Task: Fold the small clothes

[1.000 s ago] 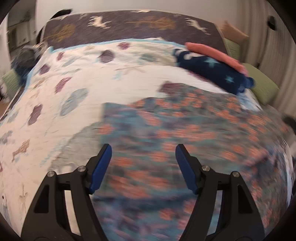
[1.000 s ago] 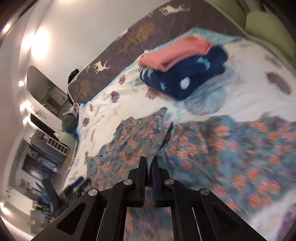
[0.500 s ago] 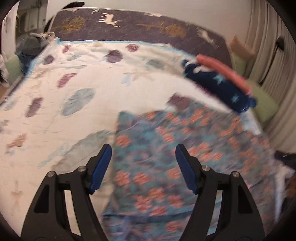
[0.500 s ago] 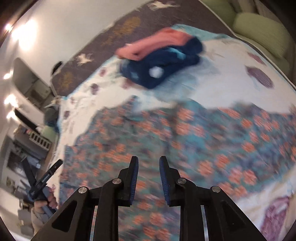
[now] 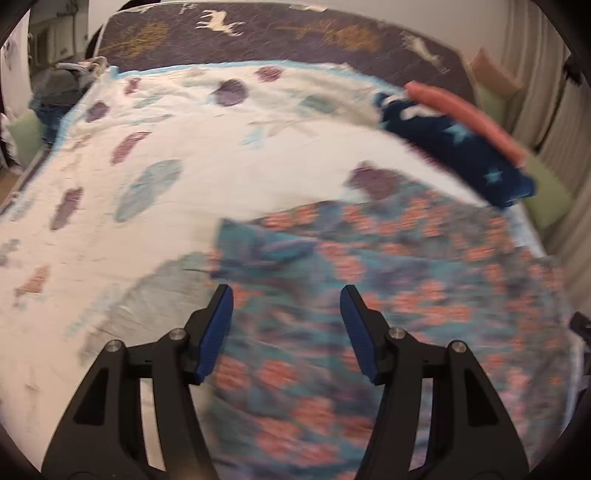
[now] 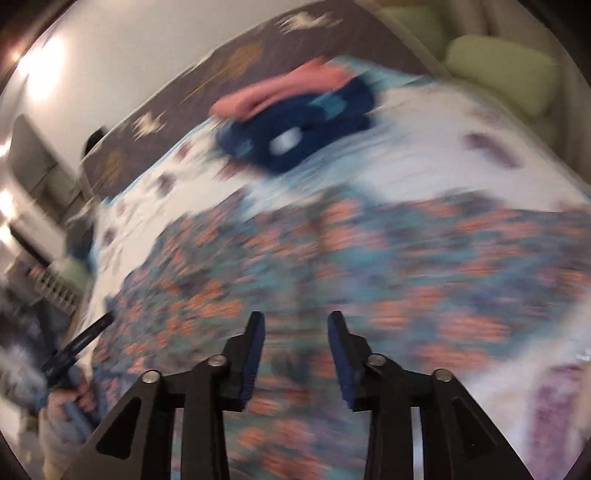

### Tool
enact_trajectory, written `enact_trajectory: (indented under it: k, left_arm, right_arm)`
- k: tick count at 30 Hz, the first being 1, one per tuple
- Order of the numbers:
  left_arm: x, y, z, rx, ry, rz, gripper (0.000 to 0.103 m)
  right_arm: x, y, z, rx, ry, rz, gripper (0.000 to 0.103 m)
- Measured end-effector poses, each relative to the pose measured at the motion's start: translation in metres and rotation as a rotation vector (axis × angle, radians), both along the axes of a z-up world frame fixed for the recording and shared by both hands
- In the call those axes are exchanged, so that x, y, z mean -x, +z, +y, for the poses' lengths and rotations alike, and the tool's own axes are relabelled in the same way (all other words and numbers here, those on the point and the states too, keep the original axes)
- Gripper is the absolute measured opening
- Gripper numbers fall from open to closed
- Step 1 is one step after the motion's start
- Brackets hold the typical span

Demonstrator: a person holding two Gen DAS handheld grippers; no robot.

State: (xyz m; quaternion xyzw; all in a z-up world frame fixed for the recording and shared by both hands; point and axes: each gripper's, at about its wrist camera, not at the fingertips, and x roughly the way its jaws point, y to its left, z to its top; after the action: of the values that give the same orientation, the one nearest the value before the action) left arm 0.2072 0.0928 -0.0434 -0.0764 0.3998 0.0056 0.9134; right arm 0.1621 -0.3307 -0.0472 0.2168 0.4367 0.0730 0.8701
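Observation:
A teal garment with orange flowers (image 5: 388, 295) lies spread flat on the bed, blurred by motion, and fills the middle of the right wrist view as the floral garment (image 6: 332, 258). My left gripper (image 5: 286, 295) hovers over its left edge, jaws closing, with nothing pinched between the blue pads. My right gripper (image 6: 295, 321) hangs above the cloth's middle, jaws opening, no cloth between them. The left gripper (image 6: 79, 345) also shows at the far left of the right wrist view, held by a hand.
A folded navy star-print garment (image 5: 461, 147) with a folded pink one (image 5: 465, 114) on top lies at the bed's far right. The white patterned bedspread (image 5: 184, 166) stretches left. A dark headboard (image 5: 295, 33) and green pillows (image 6: 506, 70) border the bed.
My right gripper let go of the floral cloth and its jaws spread apart. The garment dropped flat on the bed. My left gripper's jaws narrowed slightly while moving over the cloth's left edge.

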Motion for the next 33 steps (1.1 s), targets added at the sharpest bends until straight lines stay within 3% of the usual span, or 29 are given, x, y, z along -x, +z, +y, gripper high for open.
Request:
enact_trajectory:
  k: [4,5,8,11,14,17,19,21,22,23,24,25,27,30,33]
  left_arm:
    - [0.015,0.014,-0.03,0.008,-0.095,-0.042,0.061]
    - [0.017,0.017,-0.038,0.009,-0.123,-0.048,0.062]
    - [0.022,0.024,-0.062,0.009,-0.194,-0.057,0.064]
    - [0.027,0.025,-0.078,-0.008,-0.229,-0.059,0.064]
    - [0.032,0.025,-0.084,-0.02,-0.208,-0.061,0.064]
    - [0.033,0.026,-0.083,-0.004,-0.196,-0.059,0.064]
    - [0.032,0.026,-0.083,-0.002,-0.19,-0.059,0.064]
    - [0.032,0.026,-0.083,-0.005,-0.189,-0.051,0.064]
    - [0.031,0.025,-0.084,-0.004,-0.19,-0.047,0.064]
    - [0.031,0.023,-0.084,0.001,-0.193,-0.039,0.064]
    - [0.029,0.022,-0.084,0.015,-0.197,-0.028,0.064]
    - [0.028,0.021,-0.086,0.024,-0.199,-0.023,0.064]
    - [0.024,0.02,-0.088,0.051,-0.206,-0.013,0.064]
    - [0.019,0.015,-0.096,0.087,-0.218,0.005,0.064]
    - [0.018,0.008,-0.102,0.113,-0.231,0.02,0.064]
  right_arm:
    - [0.024,-0.004,-0.073,-0.001,-0.274,0.075,0.05]
    - [0.03,-0.01,-0.099,-0.048,-0.365,0.111,0.052]
    - [0.03,-0.023,-0.157,-0.185,-0.499,0.135,0.066]
    - [0.017,-0.036,-0.205,-0.155,-0.684,0.239,0.068]
    - [-0.003,-0.054,-0.224,-0.135,-0.723,0.358,0.068]
    - [-0.026,-0.073,-0.227,-0.003,-0.734,0.526,0.068]
    - [-0.03,-0.084,-0.232,-0.007,-0.767,0.549,0.068]
    - [-0.037,-0.089,-0.233,-0.04,-0.783,0.512,0.069]
    - [-0.042,-0.089,-0.232,-0.033,-0.764,0.463,0.056]
    - [-0.048,-0.086,-0.228,0.005,-0.744,0.433,0.015]
    - [-0.053,-0.08,-0.223,0.058,-0.719,0.403,0.003]
    - [-0.055,-0.069,-0.215,0.097,-0.701,0.344,0.004]
    - [-0.055,-0.049,-0.199,0.083,-0.655,0.208,0.004]
    - [-0.056,-0.007,-0.153,0.051,-0.5,0.006,0.004]
    - [-0.044,0.036,-0.069,0.026,-0.214,-0.191,0.007]
